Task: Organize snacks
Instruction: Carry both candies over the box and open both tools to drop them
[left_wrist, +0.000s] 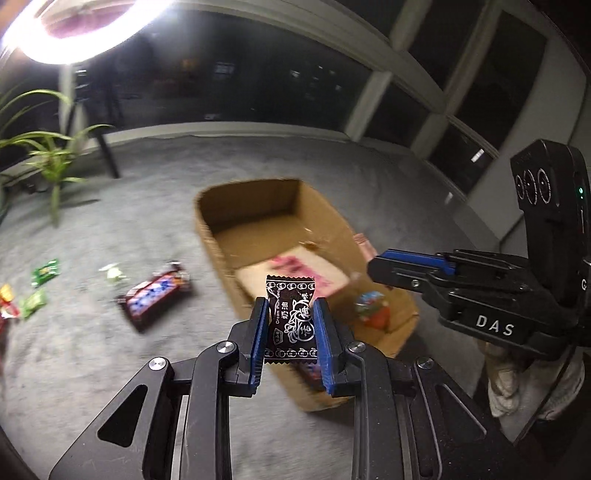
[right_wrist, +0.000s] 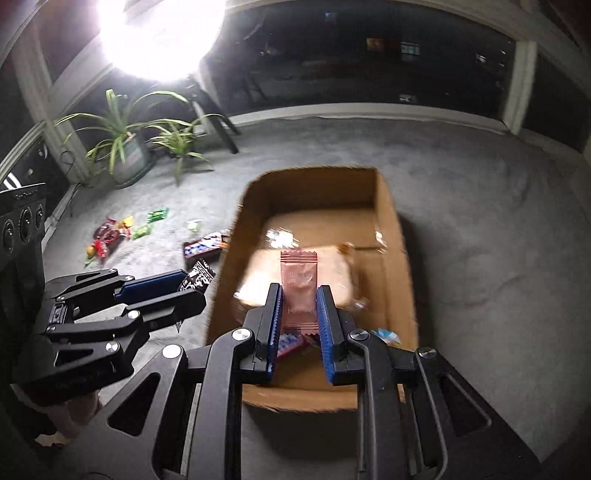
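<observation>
Your left gripper (left_wrist: 290, 334) pinches a black printed candy sachet (left_wrist: 290, 318); your right gripper (right_wrist: 300, 314) pinches a pink sachet (right_wrist: 298, 284), both over the open brown cardboard box (right_wrist: 391, 229). Several snacks, apparently, already lie inside. Loose wrapped packets (right_wrist: 118, 232) remain on the grey carpet (right_wrist: 480, 221).

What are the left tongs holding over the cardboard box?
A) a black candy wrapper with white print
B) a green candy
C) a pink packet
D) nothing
A: the left tongs are shut on a black candy wrapper with white print, above the cardboard box.
</observation>
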